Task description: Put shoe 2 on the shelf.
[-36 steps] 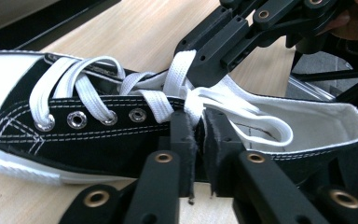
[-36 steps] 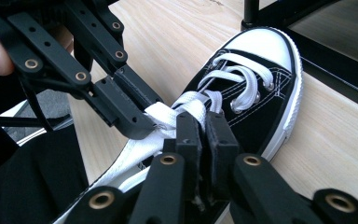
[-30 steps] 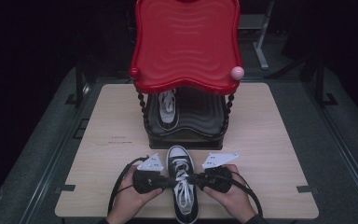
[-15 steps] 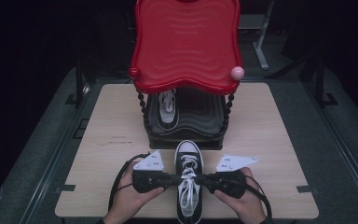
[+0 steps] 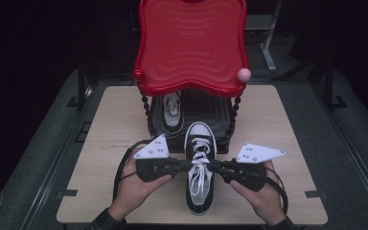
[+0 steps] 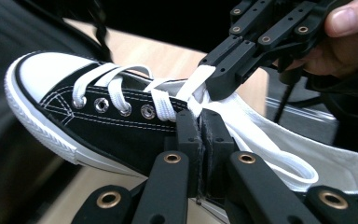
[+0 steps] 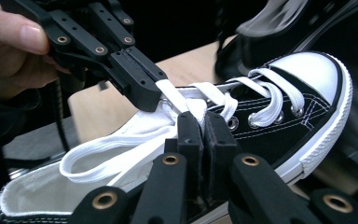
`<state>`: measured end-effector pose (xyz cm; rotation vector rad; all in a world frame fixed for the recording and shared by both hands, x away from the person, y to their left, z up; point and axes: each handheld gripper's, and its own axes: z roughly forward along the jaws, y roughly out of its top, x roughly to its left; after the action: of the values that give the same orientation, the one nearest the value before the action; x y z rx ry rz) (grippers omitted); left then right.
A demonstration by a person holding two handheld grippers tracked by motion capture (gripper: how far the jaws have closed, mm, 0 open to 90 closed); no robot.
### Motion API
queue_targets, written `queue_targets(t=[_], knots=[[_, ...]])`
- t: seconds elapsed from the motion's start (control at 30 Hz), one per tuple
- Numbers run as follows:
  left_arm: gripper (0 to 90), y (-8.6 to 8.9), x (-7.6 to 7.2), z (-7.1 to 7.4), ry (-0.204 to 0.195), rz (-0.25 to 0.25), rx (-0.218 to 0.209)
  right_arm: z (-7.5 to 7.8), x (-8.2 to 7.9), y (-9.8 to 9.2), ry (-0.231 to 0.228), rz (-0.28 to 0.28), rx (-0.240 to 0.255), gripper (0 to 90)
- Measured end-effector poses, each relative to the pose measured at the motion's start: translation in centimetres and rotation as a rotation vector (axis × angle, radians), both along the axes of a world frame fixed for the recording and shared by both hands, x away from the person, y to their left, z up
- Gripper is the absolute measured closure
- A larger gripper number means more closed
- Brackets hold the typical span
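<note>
A black low-top sneaker point(image 5: 199, 167) is being held just above the tabletop's point(image 5: 292, 124) near edge, long axis running near to far, white toe toward the red stand point(image 5: 191, 48). Its white laces point(image 6: 193, 91) are being clenched by left gripper point(image 5: 182, 165) and right gripper point(image 5: 215, 166).

Two black grippers, left point(image 5: 184, 165) and right point(image 5: 214, 166): brass-coloured rivets, grey three-cornered top plates, black looping cables. Dark sleeves at both wrists, possibly ribbed. Bare hands.
</note>
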<state>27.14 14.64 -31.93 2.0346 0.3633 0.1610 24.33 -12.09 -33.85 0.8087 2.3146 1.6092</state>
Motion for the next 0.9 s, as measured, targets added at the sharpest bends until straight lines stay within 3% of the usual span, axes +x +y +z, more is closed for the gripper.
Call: queue_targets(t=[0.23, 0.5, 0.67, 0.9], knots=[[87.9, -1.1, 3.9, 1.1, -0.059, 0.073, -0.023, 1.4, 3.7, -0.5, -0.050, -0.075, 0.008, 86.3], [88.1, -2.5, 7.7, 1.0, -0.133, 0.181, -0.008, 1.4, 8.1, -0.4, -0.077, -0.173, 0.007, 86.3], [88.0, -3.3, 8.8, 0.5, -0.139, 0.226, -0.019, 1.2, 9.5, -0.4, -0.097, -0.218, -0.007, 86.4], [87.8, -3.9, 8.9, -0.3, -0.122, 0.227, -0.008, 0.4, 9.8, -0.7, -0.083, -0.231, -0.015, 86.2]])
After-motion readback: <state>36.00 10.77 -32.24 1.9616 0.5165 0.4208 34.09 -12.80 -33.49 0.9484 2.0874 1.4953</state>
